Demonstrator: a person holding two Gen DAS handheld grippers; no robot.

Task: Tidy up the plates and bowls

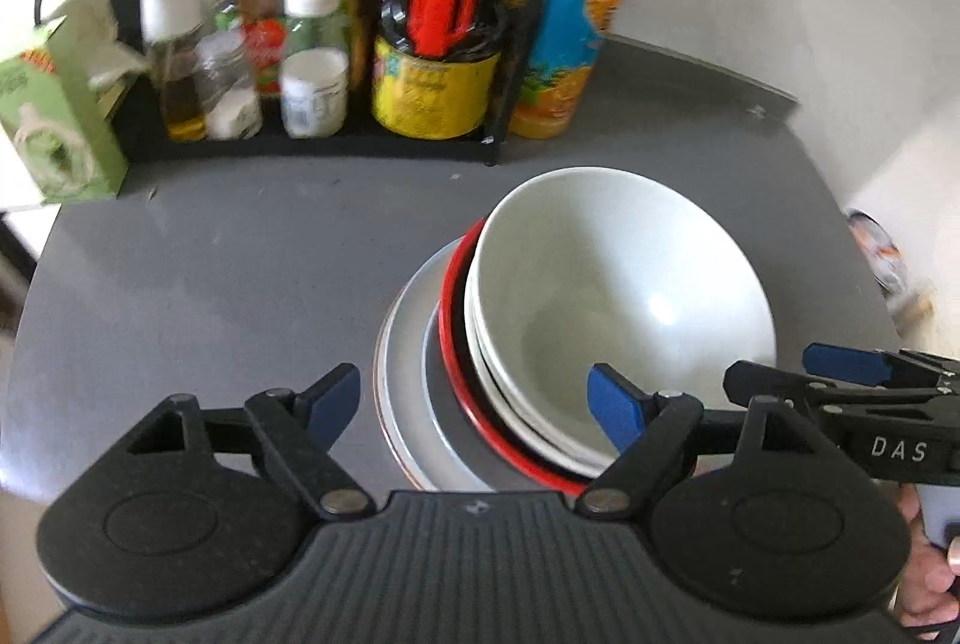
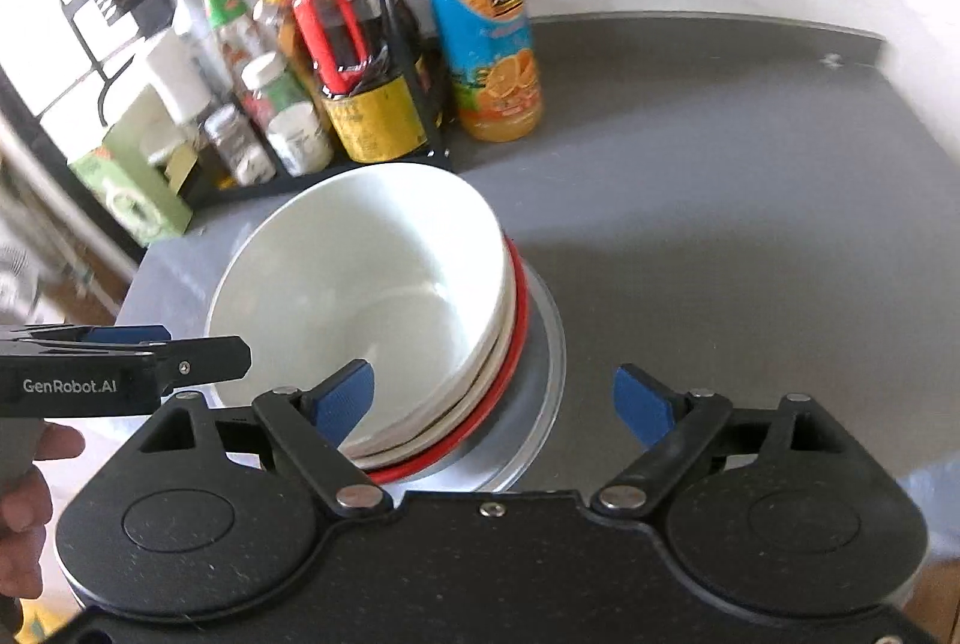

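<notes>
A stack of dishes stands on the grey table (image 1: 210,284). A grey plate (image 1: 405,344) is at the bottom, a red-rimmed dish (image 1: 451,332) lies on it, and nested white bowls (image 1: 600,284) sit on top. My left gripper (image 1: 474,401) is open at the stack's near left side, one pad over the bowl rim and the other over the table. My right gripper (image 2: 495,398) is open at the near right side, its left pad over the white bowls (image 2: 360,272) and its right pad beyond the grey plate (image 2: 549,356). Neither holds anything.
A black rack of bottles and jars (image 1: 300,62) lines the back of the table, with a yellow can (image 1: 432,86) holding a red tool. An orange juice bottle (image 2: 480,14) stands beside it. A green box (image 1: 54,122) sits at the far left. The table's right edge meets a white wall.
</notes>
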